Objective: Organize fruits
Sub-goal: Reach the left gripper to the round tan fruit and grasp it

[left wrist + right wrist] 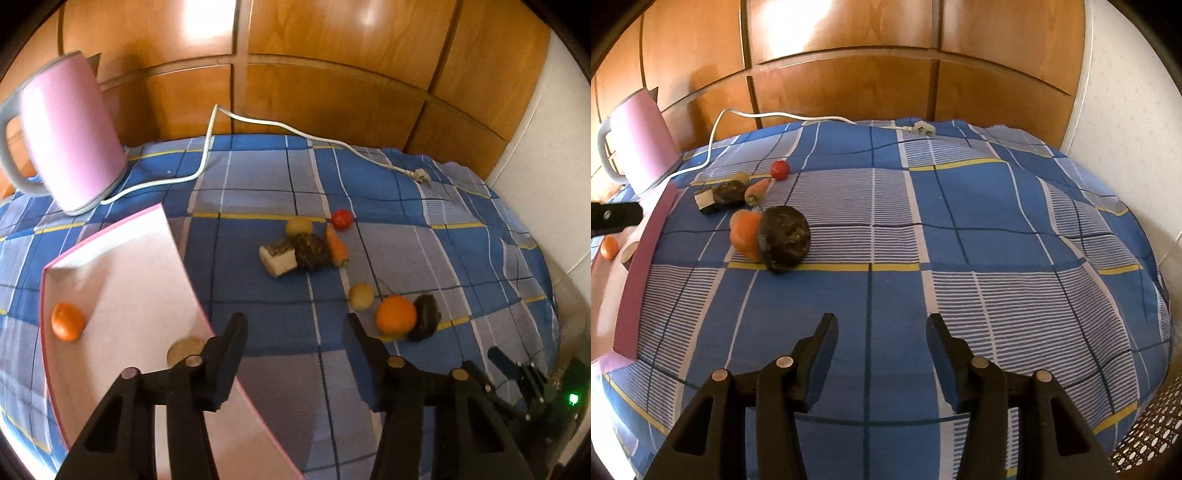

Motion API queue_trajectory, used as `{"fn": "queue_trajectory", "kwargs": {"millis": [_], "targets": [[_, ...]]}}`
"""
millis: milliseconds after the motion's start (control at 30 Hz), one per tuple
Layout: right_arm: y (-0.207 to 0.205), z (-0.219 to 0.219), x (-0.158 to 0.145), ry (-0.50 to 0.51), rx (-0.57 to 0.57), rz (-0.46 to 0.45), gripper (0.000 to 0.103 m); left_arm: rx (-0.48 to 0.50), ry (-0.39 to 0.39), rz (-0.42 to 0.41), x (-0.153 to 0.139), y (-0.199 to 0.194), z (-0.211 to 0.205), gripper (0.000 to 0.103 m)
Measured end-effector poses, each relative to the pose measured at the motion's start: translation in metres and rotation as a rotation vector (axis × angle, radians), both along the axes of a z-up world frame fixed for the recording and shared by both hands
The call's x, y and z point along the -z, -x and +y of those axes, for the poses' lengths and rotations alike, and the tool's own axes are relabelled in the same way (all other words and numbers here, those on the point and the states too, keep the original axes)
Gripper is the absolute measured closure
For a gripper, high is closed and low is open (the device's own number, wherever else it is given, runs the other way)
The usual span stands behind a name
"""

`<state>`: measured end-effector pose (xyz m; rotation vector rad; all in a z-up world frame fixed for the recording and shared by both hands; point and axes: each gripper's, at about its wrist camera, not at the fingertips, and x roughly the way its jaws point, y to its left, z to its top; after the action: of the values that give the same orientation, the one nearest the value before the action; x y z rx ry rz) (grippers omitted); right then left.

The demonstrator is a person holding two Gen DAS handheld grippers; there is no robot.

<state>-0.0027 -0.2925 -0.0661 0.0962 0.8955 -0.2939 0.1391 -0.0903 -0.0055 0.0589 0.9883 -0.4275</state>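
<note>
While both grippers gape wide, holding nothing, fruit lies scattered beside the tray [122,258].
Left gripper [295,328] hovers at the tray's edge; right gripper [881,328] well off; one orange [66,321] inside, another orange [396,315] outside.

Both fisheye views are bright and warmly lit, with broad white glare patches blown out on the glossy wooden panels [332,85] near the top of each frame, and soft, short shadows lying under the orange [396,315] and the other produce on the checked cloth [960,221]. Straight lines bow strongly toward the edges, and the corners fall into a black vignette. Focus is soft overall; the pink kettle [70,133] and the tray rim [177,258] look slightly smeared, and fine detail blurs toward the borders.
</note>
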Motion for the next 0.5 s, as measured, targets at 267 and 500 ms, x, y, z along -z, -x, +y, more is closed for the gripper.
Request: {"fn": "queue_trajectory", "kwargs": {"millis": [267, 500], "targets": [[-0.001, -0.001, 0.001, 0.028, -0.005, -0.006, 0.053, 0.014, 0.016, 0.034, 0.002, -0.049, -0.019, 0.061], [-0.004, -0.005, 0.004, 0.033, -0.008, 0.002, 0.053, 0.017, 0.017, 0.133, 0.015, -0.100, -0.044, 0.067]]}}
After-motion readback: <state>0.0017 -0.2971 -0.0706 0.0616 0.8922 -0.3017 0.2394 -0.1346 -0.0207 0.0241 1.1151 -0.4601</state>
